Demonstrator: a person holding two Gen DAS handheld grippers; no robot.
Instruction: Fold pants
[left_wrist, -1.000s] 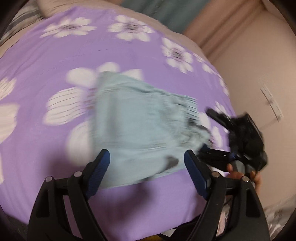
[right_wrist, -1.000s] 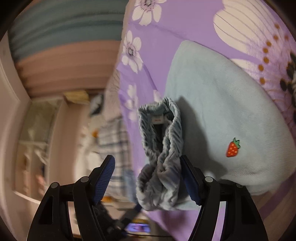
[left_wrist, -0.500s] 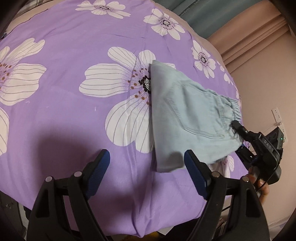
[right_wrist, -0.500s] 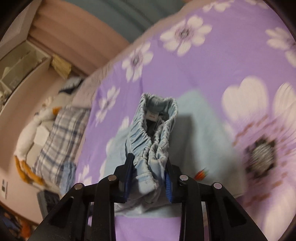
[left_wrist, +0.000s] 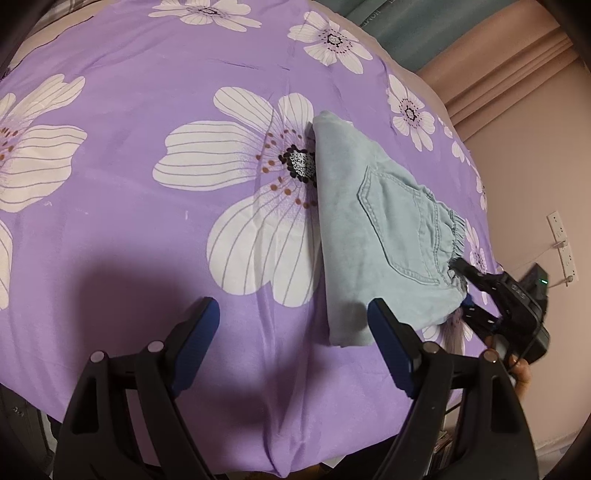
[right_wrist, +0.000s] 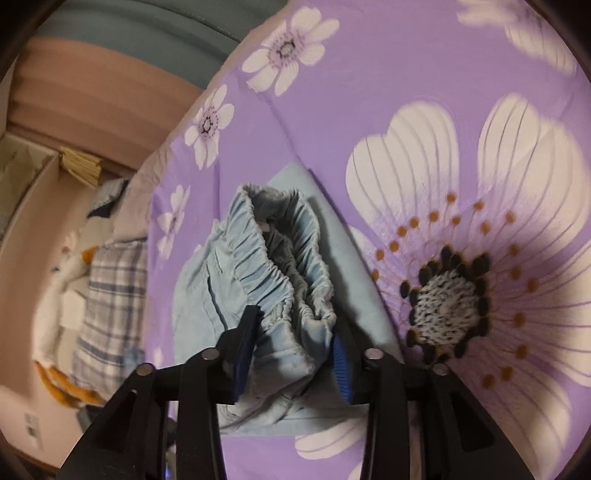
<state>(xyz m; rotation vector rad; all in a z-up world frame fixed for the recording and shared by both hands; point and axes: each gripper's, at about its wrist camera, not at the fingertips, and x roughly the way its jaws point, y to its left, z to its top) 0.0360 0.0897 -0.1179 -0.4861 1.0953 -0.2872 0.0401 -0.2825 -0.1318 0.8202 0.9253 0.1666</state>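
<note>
Light blue pants (left_wrist: 376, 236) lie folded on a purple flowered bedspread (left_wrist: 147, 147), back pocket up, elastic waistband toward the right edge of the bed. My left gripper (left_wrist: 293, 332) hovers open over the sheet; its right finger is just in front of the pants' near corner, with nothing between the pads. My right gripper (left_wrist: 460, 286) comes in from the right. In the right wrist view the gathered waistband (right_wrist: 273, 266) sits bunched between the pads of that gripper (right_wrist: 291, 354), which touch it on both sides while the jaws are opening.
The bed's edge runs close below the left gripper and just right of the pants. A hand (left_wrist: 521, 373) holds the right gripper. Wall sockets (left_wrist: 561, 240) are on the pink wall. A plaid cloth (right_wrist: 107, 306) and a shelf lie beyond the bed.
The right gripper's pads went from wide apart around the waistband to pinched on it, then eased a little, and its view rolled. The left view shifted, leaving the pants right of its fingers.
</note>
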